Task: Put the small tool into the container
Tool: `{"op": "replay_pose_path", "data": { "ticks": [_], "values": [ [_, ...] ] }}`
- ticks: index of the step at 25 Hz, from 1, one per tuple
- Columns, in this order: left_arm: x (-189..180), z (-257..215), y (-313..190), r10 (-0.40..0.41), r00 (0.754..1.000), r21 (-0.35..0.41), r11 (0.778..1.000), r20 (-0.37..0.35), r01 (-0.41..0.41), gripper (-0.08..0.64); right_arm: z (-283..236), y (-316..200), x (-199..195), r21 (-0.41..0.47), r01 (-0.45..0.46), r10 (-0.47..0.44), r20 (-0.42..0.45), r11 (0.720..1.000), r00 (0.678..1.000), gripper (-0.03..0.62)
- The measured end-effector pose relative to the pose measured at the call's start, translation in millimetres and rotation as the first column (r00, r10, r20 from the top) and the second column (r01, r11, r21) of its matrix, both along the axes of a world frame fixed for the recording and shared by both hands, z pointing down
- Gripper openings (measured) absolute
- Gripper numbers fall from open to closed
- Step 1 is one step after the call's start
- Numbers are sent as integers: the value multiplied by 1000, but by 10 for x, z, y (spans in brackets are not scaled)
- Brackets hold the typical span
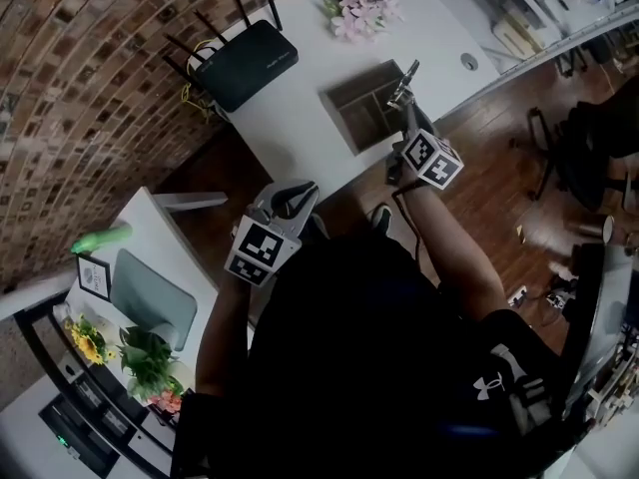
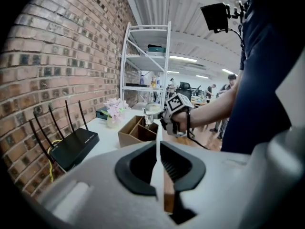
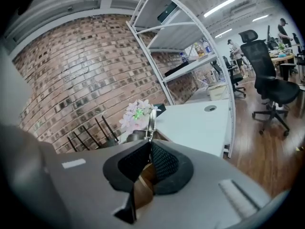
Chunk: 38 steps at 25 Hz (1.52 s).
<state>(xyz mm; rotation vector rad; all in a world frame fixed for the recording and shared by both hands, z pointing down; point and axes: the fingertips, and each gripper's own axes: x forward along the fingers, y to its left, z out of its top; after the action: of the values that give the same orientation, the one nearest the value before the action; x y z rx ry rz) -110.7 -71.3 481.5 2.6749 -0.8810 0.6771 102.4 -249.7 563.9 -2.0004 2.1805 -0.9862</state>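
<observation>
A brown wooden container (image 1: 351,118) with compartments stands on the white table (image 1: 290,138), near its front edge. My right gripper (image 1: 403,105) is over the container's right side, shut on a small metal tool (image 1: 405,80) that sticks out past its tips. In the right gripper view the tool (image 3: 151,119) rises from between the closed pads of the right gripper (image 3: 149,144). My left gripper (image 1: 297,198) hovers at the table's front edge, left of the container, shut with nothing in it. The left gripper view shows the left gripper (image 2: 157,151), the container (image 2: 136,130) and the tool (image 2: 147,116) ahead.
A black router (image 1: 245,63) with antennas lies on the table's left part, and pink flowers (image 1: 361,6) stand at the back. A brick wall runs along the left. A white shelf rack (image 3: 190,66) and an office chair (image 3: 269,85) stand to the right, on the wooden floor.
</observation>
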Motion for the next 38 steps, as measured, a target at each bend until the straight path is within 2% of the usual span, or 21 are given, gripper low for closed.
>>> {"op": "replay_pose_path", "data": {
  "ticks": [5,9,14,17,19,22,25,28,38],
  "values": [
    [94,-7,-46,-18,1000,4,1000,-13,18,18,64,-4,-196,-20,97,-97,1,995,995,29],
    [142,6,-60,-34,999,-4,999,-16,34,17,64,-12,-246,-38,137,-137,8,990,991,35],
    [213,33,-114,-70,997,-9,998,-29,69,18,70,44,-149,-41,186,-185,37,982,982,131],
    [250,13,-216,-121,991,-11,993,-51,121,18,5,137,35,-45,182,-179,64,982,982,135],
    [315,-47,-280,-156,984,-31,988,-82,154,18,-96,227,198,-42,176,-172,86,983,981,120],
    [458,-128,-393,-198,969,-53,980,-149,192,18,-322,382,361,-16,198,-194,138,980,971,46],
    [634,-160,-470,-230,950,-98,972,-213,214,9,-552,559,408,21,230,-231,162,973,959,34],
    [808,-174,-516,-273,926,-147,959,-259,242,3,-746,754,389,63,271,-278,143,960,950,19],
    [1160,-53,-354,-315,917,-205,941,-246,268,2,-913,1226,165,125,456,-464,47,881,884,10]
  ]
}}
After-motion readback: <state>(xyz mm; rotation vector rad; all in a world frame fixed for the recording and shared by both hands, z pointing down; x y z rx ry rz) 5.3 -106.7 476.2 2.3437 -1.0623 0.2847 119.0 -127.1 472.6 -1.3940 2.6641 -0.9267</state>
